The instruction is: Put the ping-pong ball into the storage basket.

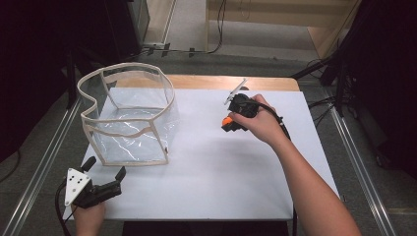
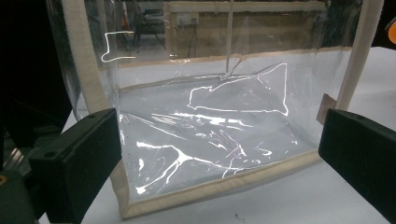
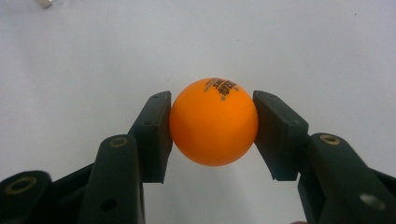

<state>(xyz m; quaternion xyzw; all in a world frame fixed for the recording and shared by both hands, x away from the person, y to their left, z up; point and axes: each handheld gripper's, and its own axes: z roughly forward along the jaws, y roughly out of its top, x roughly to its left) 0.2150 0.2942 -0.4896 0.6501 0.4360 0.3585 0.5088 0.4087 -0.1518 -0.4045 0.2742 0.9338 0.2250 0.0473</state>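
Black jaws of the right tool (image 3: 212, 128) fill the near frame, and they're clamped on the orange ball (image 3: 213, 122), one pad pressed to each side, printed mark facing up. From the high view that ball (image 1: 226, 121) sits right at the tip of the right tool (image 1: 230, 124), out over the middle-right of the white counter (image 1: 216, 167), the right hand (image 1: 263, 125) wrapped around the tool body. Biggest thing on the counter: the clear bag (image 1: 129, 115) with cream trim, standing open at the left, well apart from the ball. Down at the near-left corner, the left tool (image 1: 104, 168) has its jaws spread wide, gripping nothing, with the bag (image 2: 210, 135) just beyond them.
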